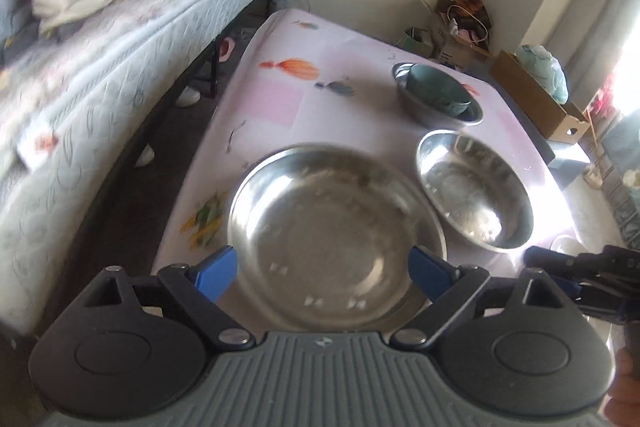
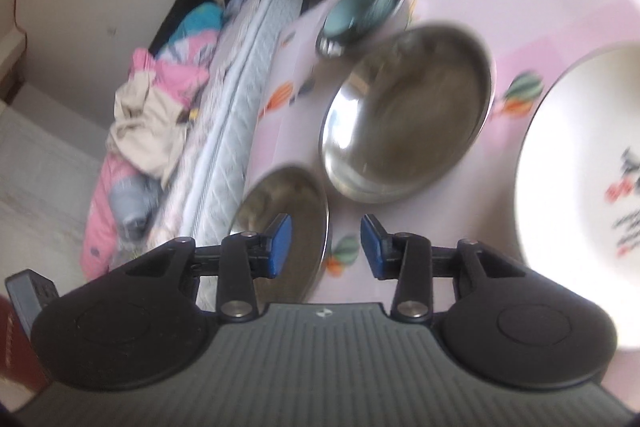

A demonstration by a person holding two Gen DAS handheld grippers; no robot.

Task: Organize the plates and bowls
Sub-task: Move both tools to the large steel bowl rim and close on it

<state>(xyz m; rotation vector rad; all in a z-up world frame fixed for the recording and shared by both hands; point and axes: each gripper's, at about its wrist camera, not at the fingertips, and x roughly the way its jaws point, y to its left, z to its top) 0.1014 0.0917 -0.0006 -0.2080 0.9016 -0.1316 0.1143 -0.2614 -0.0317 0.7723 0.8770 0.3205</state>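
A wide shallow steel plate (image 1: 336,235) lies at the near edge of the pink table (image 1: 304,39). My left gripper (image 1: 322,273) is open, its blue pads either side of the plate's near rim, holding nothing. A deeper steel bowl (image 1: 474,189) stands to the plate's right. Behind it a teal bowl (image 1: 436,89) sits tilted inside another steel bowl (image 1: 438,109). In the right wrist view my right gripper (image 2: 326,247) is open and empty over the steel plate's (image 2: 288,211) edge, with the steel bowl (image 2: 408,115) beyond and a white printed plate (image 2: 580,203) at the right.
A bed (image 1: 100,67) heaped with clothes runs along the table's left side, with a dark gap of floor between. Cardboard boxes and bags (image 1: 532,95) stand beyond the table's far right corner by a bright window. The right gripper's body (image 1: 592,279) shows at the left view's right edge.
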